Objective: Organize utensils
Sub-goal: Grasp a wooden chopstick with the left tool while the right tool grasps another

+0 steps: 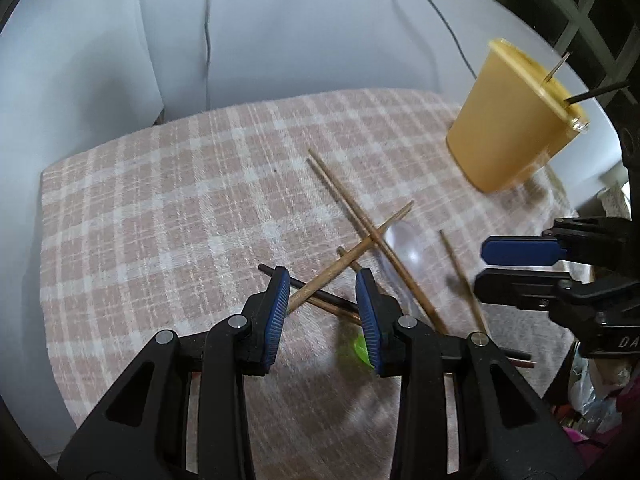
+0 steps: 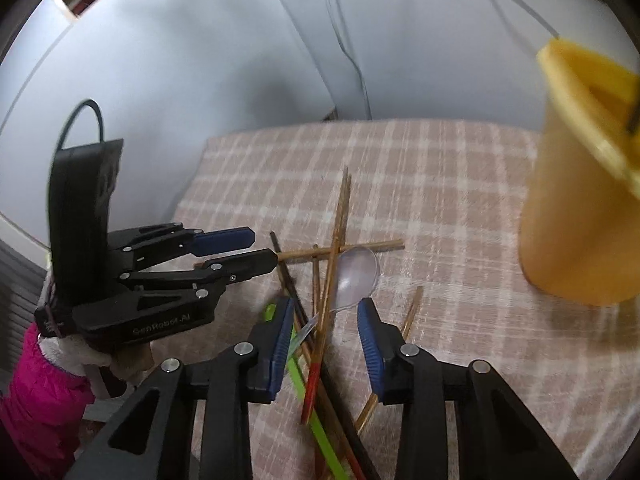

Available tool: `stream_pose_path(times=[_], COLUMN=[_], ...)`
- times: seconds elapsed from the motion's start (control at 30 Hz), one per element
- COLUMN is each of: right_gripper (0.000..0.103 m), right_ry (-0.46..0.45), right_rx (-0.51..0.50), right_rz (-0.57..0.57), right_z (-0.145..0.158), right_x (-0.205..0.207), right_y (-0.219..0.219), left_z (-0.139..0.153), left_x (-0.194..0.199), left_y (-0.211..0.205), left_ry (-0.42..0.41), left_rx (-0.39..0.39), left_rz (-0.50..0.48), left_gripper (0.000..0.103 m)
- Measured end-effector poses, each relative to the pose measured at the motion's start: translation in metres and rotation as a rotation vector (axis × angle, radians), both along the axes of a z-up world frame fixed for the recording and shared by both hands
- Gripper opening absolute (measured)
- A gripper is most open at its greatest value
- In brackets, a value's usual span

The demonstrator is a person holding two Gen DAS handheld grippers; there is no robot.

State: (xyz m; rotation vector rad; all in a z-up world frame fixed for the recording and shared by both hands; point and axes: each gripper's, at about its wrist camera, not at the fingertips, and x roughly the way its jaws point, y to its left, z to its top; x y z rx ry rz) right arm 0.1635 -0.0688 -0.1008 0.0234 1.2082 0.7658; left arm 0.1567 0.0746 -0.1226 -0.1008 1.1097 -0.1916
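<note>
A pile of crossed wooden chopsticks (image 1: 360, 216) lies on the checked cloth (image 1: 160, 208), with a dark chopstick (image 1: 312, 290), a green utensil (image 1: 358, 350) and a clear plastic spoon (image 1: 404, 248). My left gripper (image 1: 323, 286) is open, low over the pile's near end. My right gripper (image 1: 486, 266) shows at the right, open. In the right wrist view the right gripper (image 2: 326, 312) is open above the chopsticks (image 2: 340, 216), the spoon (image 2: 358, 276) and a green stick (image 2: 316, 420). The left gripper (image 2: 260, 246) sits left of them. A yellow cup (image 1: 516, 120) holds a few utensils.
The cup (image 2: 584, 184) stands at the cloth's (image 2: 440, 184) far right. A white surface with cables (image 1: 208, 40) lies beyond the cloth. A pink sleeve (image 2: 36, 392) shows at lower left. Clutter lies off the right edge (image 1: 600, 392).
</note>
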Motion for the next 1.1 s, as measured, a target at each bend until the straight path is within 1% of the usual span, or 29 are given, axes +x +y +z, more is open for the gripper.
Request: stream_pose_path(times=[0.13, 0.27, 0.37, 0.47, 0.5, 0.53, 0.67, 0.8, 0.93, 0.97, 1.03, 1.1], right_gripper=[0.028, 0.027, 0.026, 0.026, 0.025, 0.025, 0.022, 0.021, 0.02, 0.019, 0.015, 0.012], right_ry=[0.021, 0.03, 0.036, 0.045, 0.047, 0.049, 0.064, 0.074, 0.076, 0.078, 0.083, 0.087], right_rx=[-0.028, -0.035, -0.043, -0.049, -0.052, -0.054, -0.069, -0.072, -0.085, -0.09, -0.102, -0.111], right_rz=[0.002, 0.017, 0.03, 0.035, 0.037, 0.037, 0.036, 0.036, 0.041, 0.043, 0.042, 0.041], right_z=[-0.011, -0.013, -0.015, -0.02, -0.021, -0.023, -0.031, -0.038, -0.043, -0.045, -0.049, -0.054], right_x=[0.01, 0.017, 0.021, 0.027, 0.028, 0.029, 0.035, 0.039, 0.042, 0.042, 0.043, 0.044], right_y=[0.009, 0.017, 0.023, 0.031, 0.033, 0.035, 0.041, 0.046, 0.057, 0.059, 0.063, 0.069], left_z=[-0.01, -0.019, -0.024, -0.025, -0.025, -0.027, -0.029, -0.028, -0.025, -0.025, -0.025, -0.027], left_x=[0.007, 0.015, 0.02, 0.026, 0.028, 0.031, 0.036, 0.032, 0.026, 0.026, 0.028, 0.034], left_y=[-0.007, -0.015, -0.018, -0.018, -0.019, -0.02, -0.02, -0.018, -0.018, -0.018, -0.018, -0.018], left_ry=[0.02, 0.033, 0.04, 0.044, 0.054, 0.055, 0.058, 0.062, 0.065, 0.065, 0.062, 0.062], left_rx=[0.029, 0.069, 0.085, 0.087, 0.111, 0.111, 0.102, 0.113, 0.141, 0.145, 0.168, 0.155], left_rz=[-0.026, -0.044, -0.059, -0.061, -0.076, -0.076, -0.085, -0.095, -0.1, -0.102, -0.101, -0.099], left_gripper=[0.034, 0.034, 0.034, 0.033, 0.03, 0.028, 0.027, 0.027, 0.027, 0.026, 0.017, 0.013])
